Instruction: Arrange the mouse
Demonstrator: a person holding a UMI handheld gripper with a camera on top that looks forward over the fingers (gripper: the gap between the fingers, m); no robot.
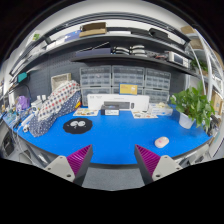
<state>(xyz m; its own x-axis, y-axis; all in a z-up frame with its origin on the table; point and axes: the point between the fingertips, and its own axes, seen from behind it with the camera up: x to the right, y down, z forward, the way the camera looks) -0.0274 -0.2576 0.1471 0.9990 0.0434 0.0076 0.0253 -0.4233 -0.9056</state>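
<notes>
A small light pinkish mouse (161, 142) lies on the blue table top (115, 135), ahead of my fingers and to the right, near the table's right front edge. My gripper (111, 160) is open and empty, held back from the table's front edge over a grey floor. Its two magenta pads (80, 156) stand wide apart with nothing between them.
A round black dish (76, 126) sits on the table at the left. A checkered cloth bundle (50, 108) lies at the far left. A green potted plant (193, 105) stands at the right. White boxes and shelving (112, 85) line the back.
</notes>
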